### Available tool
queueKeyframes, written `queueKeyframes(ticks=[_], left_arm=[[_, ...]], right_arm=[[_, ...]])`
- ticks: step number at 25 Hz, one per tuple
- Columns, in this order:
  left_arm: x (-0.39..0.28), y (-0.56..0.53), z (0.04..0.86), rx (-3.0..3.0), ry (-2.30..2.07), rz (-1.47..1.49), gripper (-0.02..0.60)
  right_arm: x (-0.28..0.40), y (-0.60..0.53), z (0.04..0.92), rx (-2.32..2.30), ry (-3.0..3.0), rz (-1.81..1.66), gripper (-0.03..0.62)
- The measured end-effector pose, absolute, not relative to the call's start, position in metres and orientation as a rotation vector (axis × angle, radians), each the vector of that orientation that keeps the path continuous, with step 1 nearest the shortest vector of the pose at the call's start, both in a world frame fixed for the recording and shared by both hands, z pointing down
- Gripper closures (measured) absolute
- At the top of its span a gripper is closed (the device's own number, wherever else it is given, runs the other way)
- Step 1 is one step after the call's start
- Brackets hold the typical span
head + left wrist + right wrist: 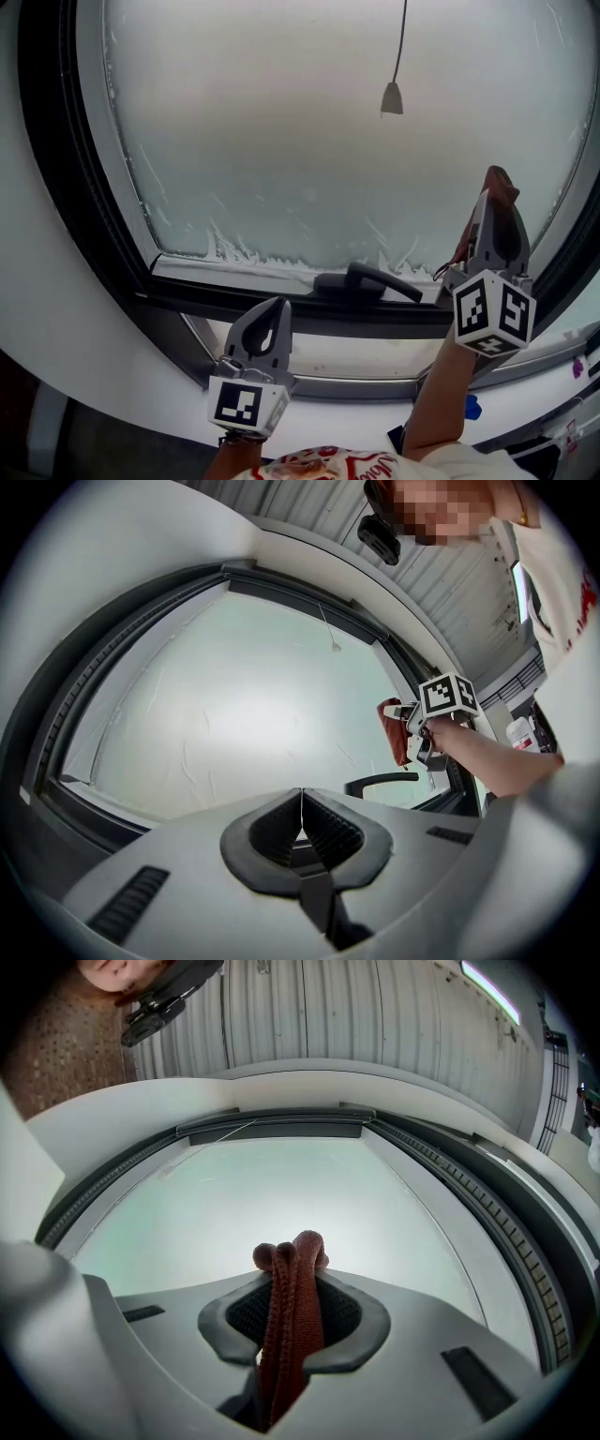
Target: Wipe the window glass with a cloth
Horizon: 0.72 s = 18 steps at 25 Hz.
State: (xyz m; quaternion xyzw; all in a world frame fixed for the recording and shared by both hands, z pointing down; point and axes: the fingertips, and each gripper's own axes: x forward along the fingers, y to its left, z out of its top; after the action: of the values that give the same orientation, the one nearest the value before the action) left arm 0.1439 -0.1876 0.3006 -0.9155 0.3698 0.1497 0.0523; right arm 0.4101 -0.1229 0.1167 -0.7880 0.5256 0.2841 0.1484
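A frosted window glass [319, 141] fills the head view, set in a dark frame [66, 187] with a black handle [370, 279] at its lower edge. My right gripper [495, 192] is raised at the glass's lower right, shut on a folded reddish-brown cloth [291, 1321] that sticks out past its jaws; the cloth [502, 184] shows at the jaw tips, close to the glass. My left gripper [267, 317] hangs lower, below the frame's bottom rail, shut with nothing between its jaws. From the left gripper view the cloth [389, 728] appears beside the handle [380, 782].
A pull cord with a small grey weight [392, 98] hangs in front of the glass at the upper middle. White streaks of residue [244, 251] line the glass's bottom edge. A white sill [84, 328] curves below the frame.
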Motion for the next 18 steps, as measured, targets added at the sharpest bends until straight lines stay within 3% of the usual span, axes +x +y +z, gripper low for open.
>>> queueKeyframes(ticks=[18], left_arm=[[0.072, -0.214, 0.304, -2.746, 1.212, 0.444, 0.56]], right_arm=[[0.328, -0.168, 0.105, -2.178, 1.602, 0.846, 0.507]])
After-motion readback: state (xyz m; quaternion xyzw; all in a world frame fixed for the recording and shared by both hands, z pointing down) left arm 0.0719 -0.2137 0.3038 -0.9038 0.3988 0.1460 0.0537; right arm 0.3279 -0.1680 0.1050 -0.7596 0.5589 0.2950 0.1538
